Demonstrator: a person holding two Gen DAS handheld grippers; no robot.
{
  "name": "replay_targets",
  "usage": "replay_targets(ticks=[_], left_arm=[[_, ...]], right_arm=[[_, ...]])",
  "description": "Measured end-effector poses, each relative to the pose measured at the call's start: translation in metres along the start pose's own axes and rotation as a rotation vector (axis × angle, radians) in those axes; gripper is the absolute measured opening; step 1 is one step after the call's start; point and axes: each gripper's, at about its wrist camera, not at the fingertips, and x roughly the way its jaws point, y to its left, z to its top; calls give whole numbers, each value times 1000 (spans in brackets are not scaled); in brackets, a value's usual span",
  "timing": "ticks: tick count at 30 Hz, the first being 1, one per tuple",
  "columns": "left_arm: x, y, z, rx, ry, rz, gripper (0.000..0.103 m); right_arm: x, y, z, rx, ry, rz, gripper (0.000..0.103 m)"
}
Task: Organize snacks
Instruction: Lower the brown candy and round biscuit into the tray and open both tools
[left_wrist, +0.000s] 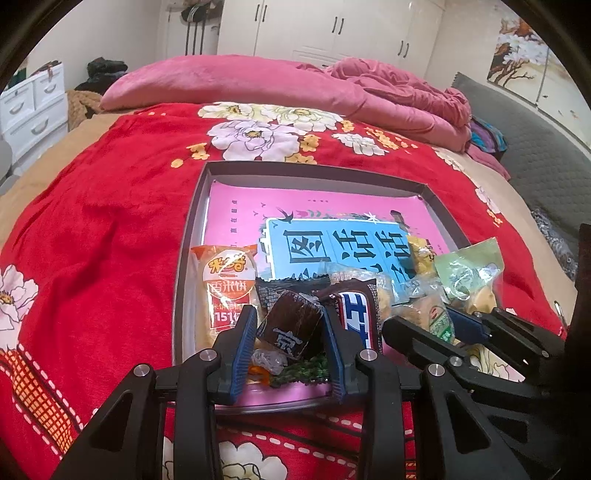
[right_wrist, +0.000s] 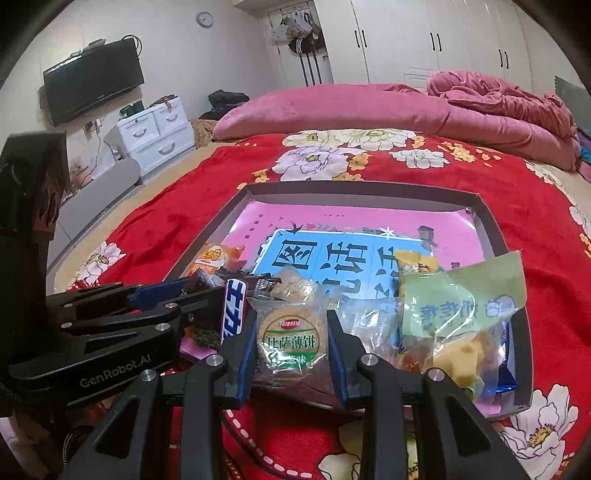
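Bed: we find a red floral blanket (left_wrist: 110, 221) spread over it, with a pink quilt (left_wrist: 388, 92) bunched at the far end.

Tray: a shallow grey-walled box (left_wrist: 192, 236) lies on the blanket, lined with a pink sheet bearing a blue printed panel (left_wrist: 332, 247). All the snacks we list sit heaped at its near end.

Pale green bag (right_wrist: 465, 314): the largest packet, at the right of the heap, with yellow pieces inside.

Orange rice-cracker packet (left_wrist: 229, 288): at the heap's left edge, against the tray wall.

Blue-and-white bar (left_wrist: 356, 317): between the two gripped items.

Round biscuit packet (right_wrist: 291, 343): clear wrapper, green label. Our right gripper (right_wrist: 291, 350) has its blue pads pressed to both sides of it, jaws narrowly parted.

Dark brown wrapped cake (left_wrist: 291, 325): tilted, clamped between the pads of our left gripper (left_wrist: 290, 343), whose jaws stand just as narrow.

Both grippers lie side by side, close together, over the tray's near edge.
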Motion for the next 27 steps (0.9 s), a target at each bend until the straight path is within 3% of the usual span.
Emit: replay_targets(ticks=[20,27], left_arm=[[2,1,0,-4,10,-2,37],[1,3,0,-13,14,-13,37]], right_arm=[[4,4,-3,-29,14,-15,36],[2,8,-6,-88,13,-56,38]])
